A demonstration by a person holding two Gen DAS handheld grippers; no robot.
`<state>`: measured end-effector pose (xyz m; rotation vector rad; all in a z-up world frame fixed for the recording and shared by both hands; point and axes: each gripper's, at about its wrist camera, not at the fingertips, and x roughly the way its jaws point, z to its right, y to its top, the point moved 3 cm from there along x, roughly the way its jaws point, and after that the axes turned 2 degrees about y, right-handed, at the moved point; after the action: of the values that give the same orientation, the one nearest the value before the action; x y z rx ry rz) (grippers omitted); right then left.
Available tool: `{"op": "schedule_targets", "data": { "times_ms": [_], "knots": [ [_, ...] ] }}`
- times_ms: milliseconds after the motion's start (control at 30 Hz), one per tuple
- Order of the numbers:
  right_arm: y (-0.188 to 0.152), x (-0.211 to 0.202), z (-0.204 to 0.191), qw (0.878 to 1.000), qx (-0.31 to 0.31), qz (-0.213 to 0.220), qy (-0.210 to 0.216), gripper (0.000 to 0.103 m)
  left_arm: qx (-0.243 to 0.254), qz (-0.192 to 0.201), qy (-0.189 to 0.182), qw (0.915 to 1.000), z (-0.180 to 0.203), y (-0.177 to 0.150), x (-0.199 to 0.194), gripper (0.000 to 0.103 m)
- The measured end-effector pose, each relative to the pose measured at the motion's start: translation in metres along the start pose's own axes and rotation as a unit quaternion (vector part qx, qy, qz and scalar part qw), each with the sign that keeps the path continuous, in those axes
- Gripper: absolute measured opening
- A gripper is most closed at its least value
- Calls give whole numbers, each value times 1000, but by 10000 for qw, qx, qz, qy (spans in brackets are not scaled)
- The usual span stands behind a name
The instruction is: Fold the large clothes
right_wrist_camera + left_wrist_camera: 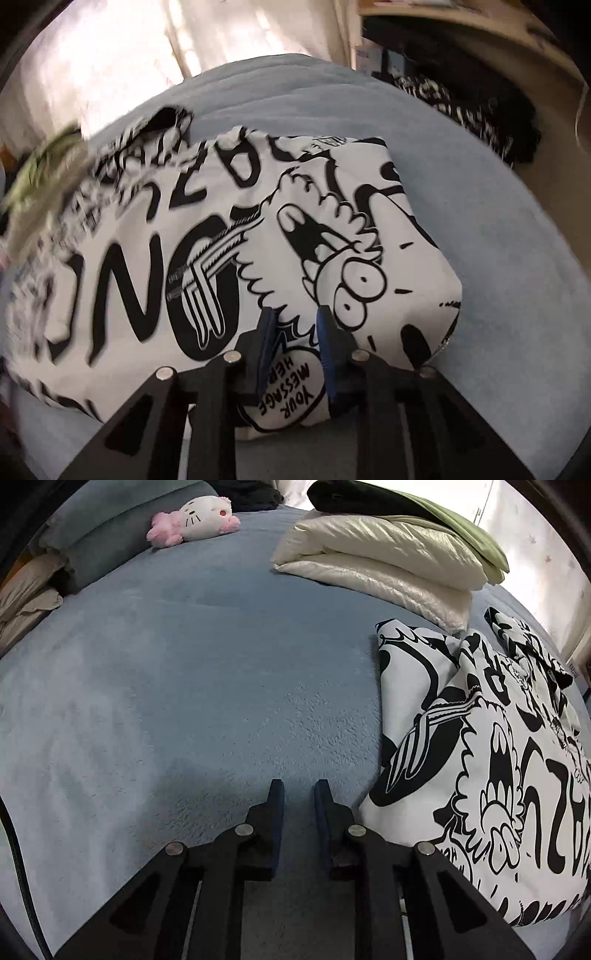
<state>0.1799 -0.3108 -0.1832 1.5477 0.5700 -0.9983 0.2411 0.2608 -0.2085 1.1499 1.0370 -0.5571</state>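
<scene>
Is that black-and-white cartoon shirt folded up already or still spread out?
Folded: the cartoon shirt lies as a compact, layered rectangle with doubled edges on the blue bed cover.

Left wrist cam: low over the blue bedspread (184, 686), looking forward along the left gripper (298, 788) up the bed toward a plush toy (195, 518) and folded cream duvet (380, 565). Right wrist cam: close above the printed garment (229, 236), facing across the bed toward a curtain (110, 55), motion-blurred at left. Shared: the garment (480, 757), at the left view's right edge, and bedspread (498, 258).
</scene>
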Motion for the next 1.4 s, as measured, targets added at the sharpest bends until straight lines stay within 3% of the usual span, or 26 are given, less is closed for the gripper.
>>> {"op": "schedule_targets", "data": {
  "times_ms": [100,233,333,433,533,733,1100,1267,1400],
  "knots": [
    [-5,-1,-7,9995,-104,87,-273,26,39,50,75,10000,2,0,-5,16],
    [-6,-3,3,9991,332,229,135,29,5,89,46,9999,2,-1,-9,16],
    [-10,-5,7,9967,470,360,555,42,47,112,30,9999,5,-2,-14,16],
    [-11,-4,-7,9984,119,416,360,53,101,186,-69,9998,13,-3,-26,16],
    [-13,-3,-16,9985,-91,528,91,53,202,301,-134,9993,24,-3,-45,16],
    [-15,-3,-6,9971,163,611,421,54,437,511,-582,9960,51,-9,-89,16],
    [-15,-3,-8,9974,106,621,352,54,1134,630,-947,9870,93,-29,-154,19],
    [-15,-2,-10,9982,52,528,263,54,1483,735,-998,9811,112,-14,-172,22],
    [-7,0,-13,9997,8,201,148,54,1745,883,-1011,9755,132,6,-182,24]
  ]
}}
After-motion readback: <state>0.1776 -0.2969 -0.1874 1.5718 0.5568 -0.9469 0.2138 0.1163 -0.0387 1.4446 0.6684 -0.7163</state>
